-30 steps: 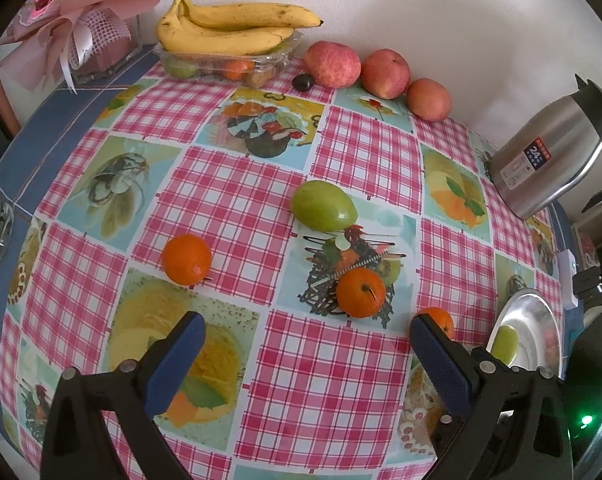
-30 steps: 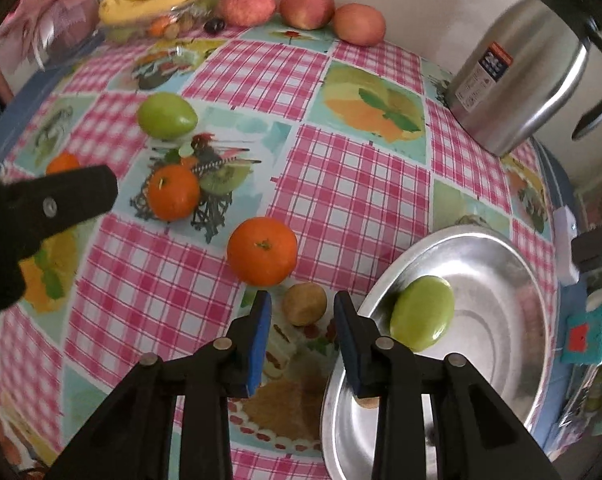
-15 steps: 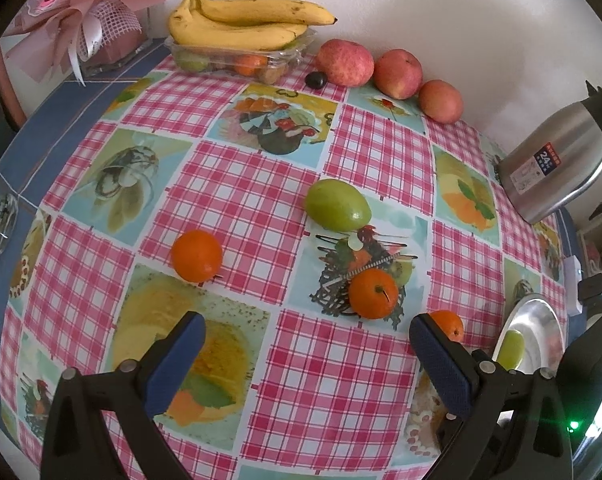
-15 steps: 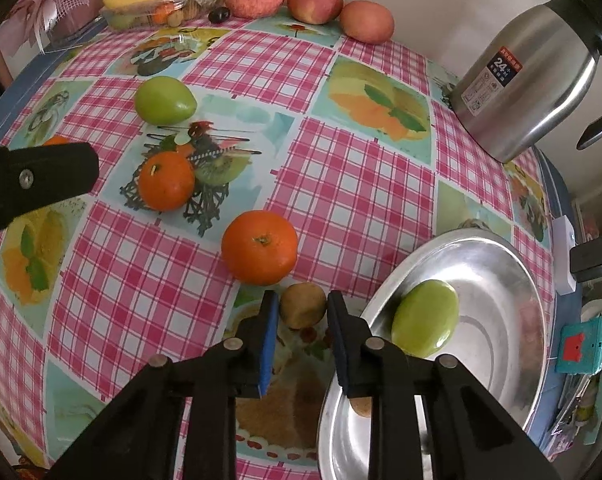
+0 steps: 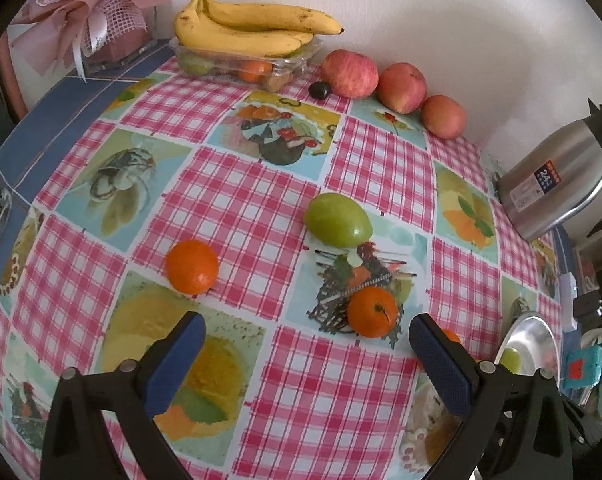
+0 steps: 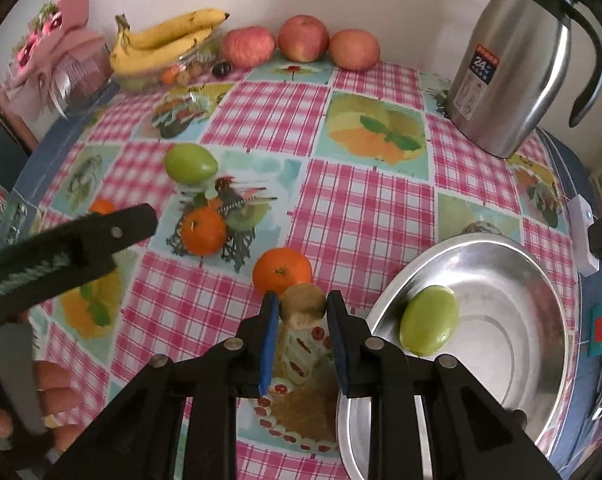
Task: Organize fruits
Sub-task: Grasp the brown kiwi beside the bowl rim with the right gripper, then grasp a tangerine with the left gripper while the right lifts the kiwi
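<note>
Now my right tool (image 6: 303,307) grips the small brown fruit (image 6: 302,305).
Its blue pads clamp the fruit from both sides, just beside the orange (image 6: 282,270) at 11 o'clock; the steel plate (image 6: 529,304) with a green fruit (image 6: 429,324) lies at 3 o'clock. My left tool (image 5: 307,344) hangs open over the worktop (image 5: 237,216).

Small brown kiwi (image 6: 303,305) held off the cloth between blue pads. Three oranges (image 6: 282,271) and one green mango (image 6: 190,163) scattered on the checked cloth. Second green mango (image 6: 429,324) lying in steel dish (image 6: 541,280).
</note>
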`<state>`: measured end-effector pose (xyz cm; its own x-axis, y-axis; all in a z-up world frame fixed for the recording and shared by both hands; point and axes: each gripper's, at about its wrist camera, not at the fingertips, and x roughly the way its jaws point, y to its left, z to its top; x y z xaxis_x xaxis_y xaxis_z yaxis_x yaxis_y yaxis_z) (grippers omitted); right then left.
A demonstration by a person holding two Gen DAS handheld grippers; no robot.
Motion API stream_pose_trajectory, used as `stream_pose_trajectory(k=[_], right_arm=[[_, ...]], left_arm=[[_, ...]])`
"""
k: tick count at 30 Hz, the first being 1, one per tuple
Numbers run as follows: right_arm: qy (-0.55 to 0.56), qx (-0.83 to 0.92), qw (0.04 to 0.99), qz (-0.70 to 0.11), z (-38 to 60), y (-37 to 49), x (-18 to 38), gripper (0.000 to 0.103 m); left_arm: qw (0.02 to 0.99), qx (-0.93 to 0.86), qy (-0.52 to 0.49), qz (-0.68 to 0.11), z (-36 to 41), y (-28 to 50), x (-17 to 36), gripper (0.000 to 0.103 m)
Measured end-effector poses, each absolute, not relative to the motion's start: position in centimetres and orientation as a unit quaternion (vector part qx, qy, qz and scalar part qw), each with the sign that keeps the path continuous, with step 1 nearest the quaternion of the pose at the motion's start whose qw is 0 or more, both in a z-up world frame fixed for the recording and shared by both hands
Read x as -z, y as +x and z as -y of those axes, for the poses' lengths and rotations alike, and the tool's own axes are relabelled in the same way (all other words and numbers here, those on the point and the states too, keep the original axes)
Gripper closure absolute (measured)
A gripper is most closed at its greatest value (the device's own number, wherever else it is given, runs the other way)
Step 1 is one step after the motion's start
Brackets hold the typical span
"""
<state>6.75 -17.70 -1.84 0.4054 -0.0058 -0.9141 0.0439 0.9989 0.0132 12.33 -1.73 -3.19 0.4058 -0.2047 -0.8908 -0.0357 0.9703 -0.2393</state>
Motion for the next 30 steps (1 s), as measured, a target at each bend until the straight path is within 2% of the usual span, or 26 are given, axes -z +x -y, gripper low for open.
stream_pose_trajectory(k=[8, 10, 11, 15, 30], right_arm=[[0.061, 0.033, 0.841, -0.536, 19.0, 7.6, 0.7, 0.078], [0.082, 0.033, 0.845, -0.527, 19.7, 7.8, 0.1, 0.078], [0.088, 0.032, 0.847, -0.523, 19.9, 8.0, -0.1, 0.078], [0.091, 0.030, 0.850, -0.518, 20.4, 8.6, 0.0, 0.078], [0.120, 0.042, 0.850, -0.511, 22.4, 8.3, 0.0, 0.078]], left_arm=[[0.816, 0.059, -0.106, -0.565, 3.1, 14.0, 4.4, 0.002], [0.821, 0.062, -0.098, -0.560, 3.5, 14.5, 4.2, 0.009], [0.822, 0.066, -0.089, -0.558, 3.8, 14.9, 4.1, 0.015], [0.823, 0.070, -0.068, -0.559, 4.8, 16.0, 4.3, 0.025], [0.793, 0.101, -0.092, -0.594, 6.4, 16.2, 6.4, 0.053]])
